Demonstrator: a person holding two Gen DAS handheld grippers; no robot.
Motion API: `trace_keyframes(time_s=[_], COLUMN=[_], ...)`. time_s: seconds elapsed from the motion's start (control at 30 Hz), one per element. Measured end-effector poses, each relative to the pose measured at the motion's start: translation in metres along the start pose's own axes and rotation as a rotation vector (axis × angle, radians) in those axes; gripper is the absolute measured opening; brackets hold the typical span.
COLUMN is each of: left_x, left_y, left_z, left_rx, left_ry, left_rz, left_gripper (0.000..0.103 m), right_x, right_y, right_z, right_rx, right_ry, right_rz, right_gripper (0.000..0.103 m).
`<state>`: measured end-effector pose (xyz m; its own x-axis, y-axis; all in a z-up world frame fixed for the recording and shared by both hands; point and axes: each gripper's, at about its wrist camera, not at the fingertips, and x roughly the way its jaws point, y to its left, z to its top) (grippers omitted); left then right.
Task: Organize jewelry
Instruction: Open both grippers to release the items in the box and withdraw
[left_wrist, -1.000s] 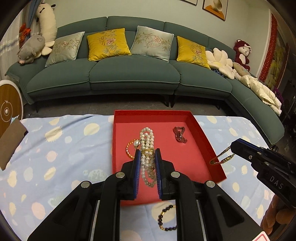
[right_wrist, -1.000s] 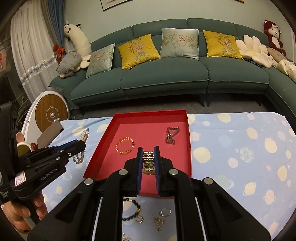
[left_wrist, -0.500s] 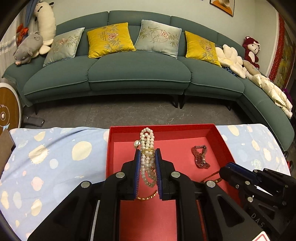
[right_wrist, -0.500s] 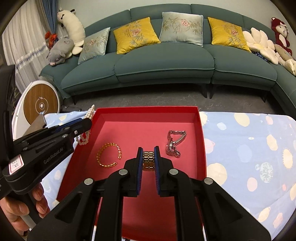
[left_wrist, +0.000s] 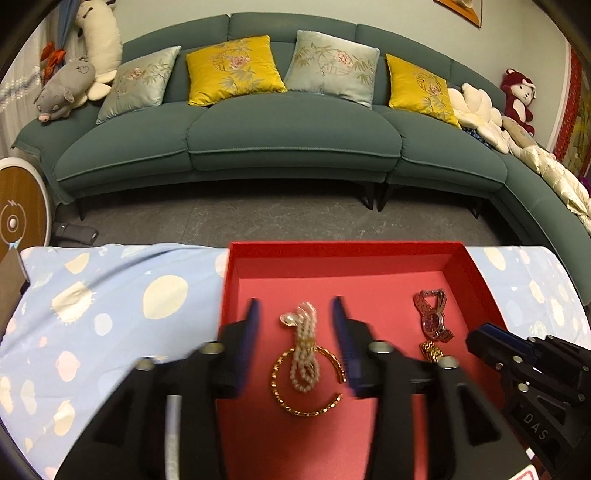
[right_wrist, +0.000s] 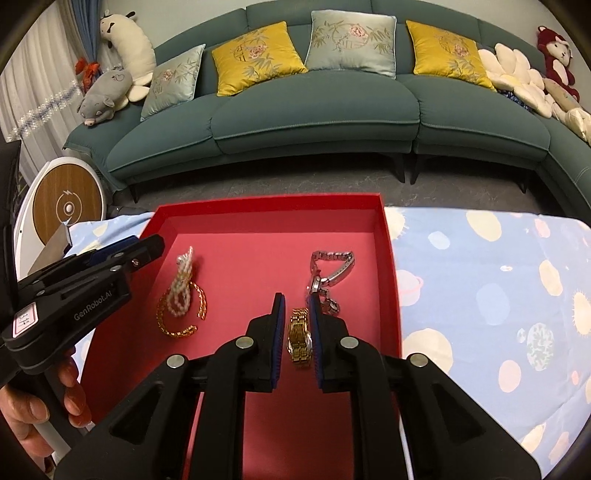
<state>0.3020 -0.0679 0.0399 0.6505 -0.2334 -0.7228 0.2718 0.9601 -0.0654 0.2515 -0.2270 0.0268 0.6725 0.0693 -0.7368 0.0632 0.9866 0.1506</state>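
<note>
While left tongs (left_wrist: 295, 325) are spreading above pearl necklace (left_wrist: 304, 349) lying free across gold bangle (left_wrist: 306, 380) in red tray (left_wrist: 340, 254), right tongs (right_wrist: 296, 306) are opening slightly, gold watch (right_wrist: 300, 338) between pads

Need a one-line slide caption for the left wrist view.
Left tool opening over the pearl strand lying across a gold bangle in the red tray, silver watch alongside.

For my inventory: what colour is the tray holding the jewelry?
Red: the tray shows best in the right wrist view.
</note>
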Motion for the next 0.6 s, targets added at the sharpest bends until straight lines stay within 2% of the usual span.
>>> trace_keyframes(time_s=[0.13, 0.33, 0.47, 0.6], left_x=[-0.029, -0.098, -0.139, -0.159], left_y=[0.01, 0.015, 0.019, 0.024], left_z=[0.011, 0.018, -0.006, -0.053], left_rx=[-0.032, -0.02, 0.009, 0.029], left_ry=[-0.039, -0.104, -0.117, -0.06], left_rz=[-0.013, -0.006, 0.005, 0.003], left_gripper=[0.052, 0.058, 0.066, 0.067], right_x=[-0.033, -0.101, -0.14, -0.166], right_y=[0.001, 0.003, -0.004, -0.001], right_z=[-0.001, -0.015, -0.034, -0.059], right_rx=[-0.008, -0.036, -0.004, -0.033], right_ry=[-0.075, -0.168, -0.197, -0.194], right_rz=[-0.008, 0.004, 0.035, 0.029], right_gripper=[0.029, 0.038, 0.042, 0.043])
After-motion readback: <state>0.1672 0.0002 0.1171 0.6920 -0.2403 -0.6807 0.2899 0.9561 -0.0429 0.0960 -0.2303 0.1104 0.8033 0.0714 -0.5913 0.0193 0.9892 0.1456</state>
